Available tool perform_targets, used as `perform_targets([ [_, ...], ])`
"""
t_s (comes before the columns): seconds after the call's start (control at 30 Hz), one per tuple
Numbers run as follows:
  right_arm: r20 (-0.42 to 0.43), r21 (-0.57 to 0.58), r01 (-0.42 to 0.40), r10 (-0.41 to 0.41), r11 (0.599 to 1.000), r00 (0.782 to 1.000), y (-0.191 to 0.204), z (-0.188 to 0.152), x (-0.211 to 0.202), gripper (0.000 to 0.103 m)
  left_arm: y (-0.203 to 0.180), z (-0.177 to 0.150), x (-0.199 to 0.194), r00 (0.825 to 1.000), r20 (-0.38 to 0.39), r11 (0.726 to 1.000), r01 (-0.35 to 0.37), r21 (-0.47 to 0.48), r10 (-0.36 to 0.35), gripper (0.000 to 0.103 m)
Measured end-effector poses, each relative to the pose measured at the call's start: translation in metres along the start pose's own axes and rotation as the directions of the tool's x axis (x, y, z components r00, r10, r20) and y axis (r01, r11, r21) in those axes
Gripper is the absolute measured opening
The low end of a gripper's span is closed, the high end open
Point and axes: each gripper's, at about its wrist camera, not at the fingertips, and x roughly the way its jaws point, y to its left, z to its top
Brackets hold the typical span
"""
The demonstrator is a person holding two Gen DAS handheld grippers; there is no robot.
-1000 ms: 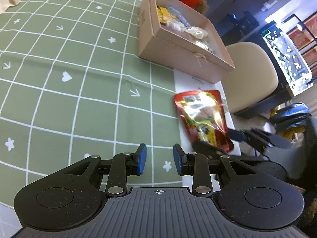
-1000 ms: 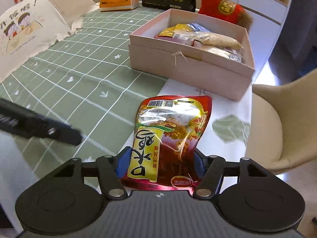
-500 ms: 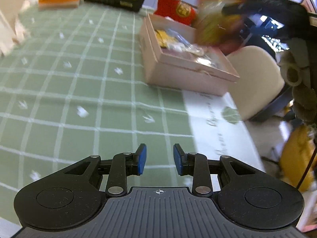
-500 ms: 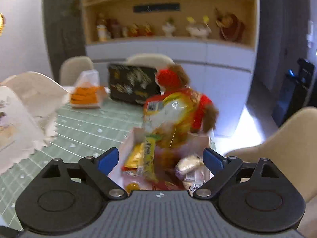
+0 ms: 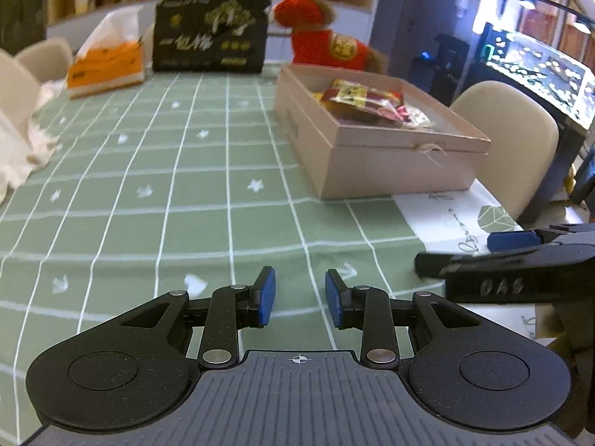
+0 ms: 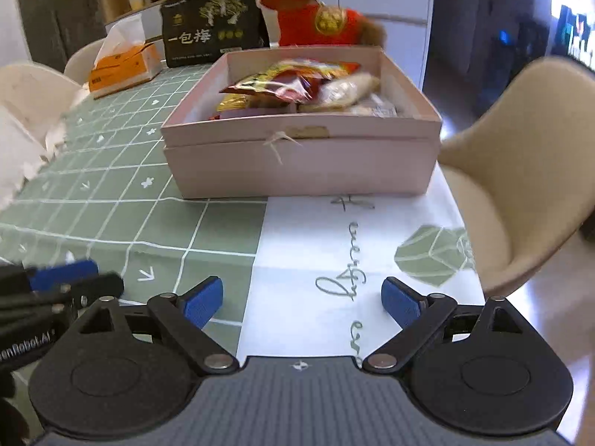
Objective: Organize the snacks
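Right gripper (image 6: 301, 299) spread wide, empty, left gripper (image 5: 300, 297) narrowly parted, empty, above tablecloth (image 5: 148, 186)

**Readable text on the table**

The black box (image 6: 214, 24) standing at the far edge of the table (image 6: 111, 193) carries large white characters "一包梅"; in the left wrist view (image 5: 210, 35) the same print is blurred. The left gripper (image 6: 63, 278), seen at the table's near left corner, bears white lettering ending in "Robot.AI". Grey cursive script runs along the tablecloth's white border (image 6: 334, 245), too stylised to read. The orange tissue box (image 6: 124, 65) has a small dark label, illegible.
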Motion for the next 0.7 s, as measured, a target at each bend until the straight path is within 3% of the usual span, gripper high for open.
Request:
perform_targets([
  [0.1,0.028,0.039,0.026,-0.027,0.999,0.999,0.001,-0.002,0.006,0.103,-0.005,0.0,0.008,0.999,0.044,0.999,-0.001,0.04,0.0,0.034],
  [0.2,0.071,0.075,0.063,-0.069,0.995,0.995,-0.003,-0.007,0.004,0.103,-0.008,0.001,0.012,0.998,0.062,0.998,-0.012,0.058,0.008,0.034],
  [0.43,0.13,0.079,0.067,-0.077,0.995,0.988,-0.004,-0.015,0.001,0.103,-0.015,-0.001,0.015,0.996,0.088,0.993,-0.038,0.11,0.028,0.033],
  [0.7,0.147,0.098,0.084,-0.098,0.992,0.984,-0.002,-0.019,-0.001,0.103,-0.009,0.0,0.016,0.996,0.089,0.996,-0.013,0.083,0.006,0.034],
])
